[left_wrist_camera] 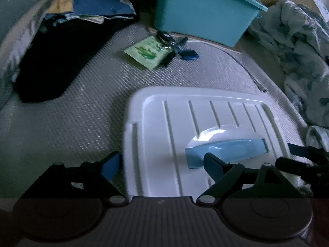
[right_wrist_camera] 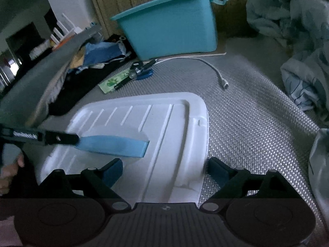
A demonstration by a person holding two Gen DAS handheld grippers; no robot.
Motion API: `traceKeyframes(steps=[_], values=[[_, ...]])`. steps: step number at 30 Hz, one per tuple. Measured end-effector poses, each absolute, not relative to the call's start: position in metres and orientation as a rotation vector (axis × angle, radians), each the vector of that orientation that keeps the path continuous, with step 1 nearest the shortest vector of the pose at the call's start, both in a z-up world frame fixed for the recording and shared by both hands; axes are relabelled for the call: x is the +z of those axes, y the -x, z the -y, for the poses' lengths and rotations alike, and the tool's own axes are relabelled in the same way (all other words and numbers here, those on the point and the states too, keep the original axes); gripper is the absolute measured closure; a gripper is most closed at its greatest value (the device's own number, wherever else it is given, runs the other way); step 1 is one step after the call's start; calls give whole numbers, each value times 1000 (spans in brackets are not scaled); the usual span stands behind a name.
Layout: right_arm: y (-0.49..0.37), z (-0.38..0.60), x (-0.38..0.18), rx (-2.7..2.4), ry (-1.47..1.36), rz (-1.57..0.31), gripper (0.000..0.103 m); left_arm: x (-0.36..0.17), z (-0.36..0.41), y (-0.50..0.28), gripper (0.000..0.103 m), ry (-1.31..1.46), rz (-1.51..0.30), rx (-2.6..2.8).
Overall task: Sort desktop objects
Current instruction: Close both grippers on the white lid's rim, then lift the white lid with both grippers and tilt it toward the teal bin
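Note:
A white box lid (left_wrist_camera: 205, 113) with a light blue handle (left_wrist_camera: 236, 148) lies flat on the silver mat. My left gripper (left_wrist_camera: 162, 164) is open and straddles the lid's left edge: one finger is off the lid, the other is by the handle's end. In the right wrist view my right gripper (right_wrist_camera: 165, 170) is open astride the right edge of the lid (right_wrist_camera: 133, 111). The handle (right_wrist_camera: 115, 146) lies in its recess there. Behind the lid stands a teal bin (left_wrist_camera: 201, 14), with a green packet (left_wrist_camera: 146, 51) and keys (left_wrist_camera: 164, 38) in front of it.
A white cable (right_wrist_camera: 216, 70) lies on the textured silver mat (right_wrist_camera: 246, 123) right of the bin (right_wrist_camera: 170, 26). Dark clothes (left_wrist_camera: 57, 57) and blue fabric are heaped at the left, a crumpled pale blanket (left_wrist_camera: 292, 41) at the right. A hand (right_wrist_camera: 10, 170) shows at the left edge.

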State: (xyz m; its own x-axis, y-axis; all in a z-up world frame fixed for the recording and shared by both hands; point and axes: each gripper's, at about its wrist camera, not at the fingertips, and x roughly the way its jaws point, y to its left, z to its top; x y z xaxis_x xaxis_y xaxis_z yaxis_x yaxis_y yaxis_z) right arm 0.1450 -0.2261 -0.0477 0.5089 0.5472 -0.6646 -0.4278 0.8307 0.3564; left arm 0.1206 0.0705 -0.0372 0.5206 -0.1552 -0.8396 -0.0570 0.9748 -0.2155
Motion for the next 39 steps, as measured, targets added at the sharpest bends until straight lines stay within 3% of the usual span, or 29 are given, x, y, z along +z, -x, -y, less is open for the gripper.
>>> traceKeyframes(steps=[6,9,15,17,19,20,21,22,28,31,39], values=[[-175,276,-57,704,-516,-953,10,-41,-105,-133,7,452,-1049,-194],[-191,302,-70,724,-748,-1015,15,-45,-117,-133,7,562,-1028,-208],[-190,303,-69,751,-753,-1024,16,-52,-134,-133,7,721,-986,-211],[-187,307,-72,741,-793,-1020,23,-53,-135,-134,7,725,-980,-210],[-187,313,-79,731,-875,-1046,44,-53,-134,-135,7,726,-973,-216],[-187,314,-85,752,-933,-1067,52,-54,-134,-136,9,735,-970,-228],[-187,312,-91,795,-988,-1097,69,-55,-134,-136,11,755,-969,-250],[-186,305,-94,846,-1003,-1127,76,-57,-134,-137,15,775,-974,-266],[-177,279,-102,944,-972,-1189,78,-58,-137,-139,18,812,-967,-272],[-179,288,-93,963,-1025,-1113,96,-58,-139,-138,18,836,-962,-283],[-182,295,-87,982,-1114,-1023,98,-55,-137,-134,18,844,-943,-336]])
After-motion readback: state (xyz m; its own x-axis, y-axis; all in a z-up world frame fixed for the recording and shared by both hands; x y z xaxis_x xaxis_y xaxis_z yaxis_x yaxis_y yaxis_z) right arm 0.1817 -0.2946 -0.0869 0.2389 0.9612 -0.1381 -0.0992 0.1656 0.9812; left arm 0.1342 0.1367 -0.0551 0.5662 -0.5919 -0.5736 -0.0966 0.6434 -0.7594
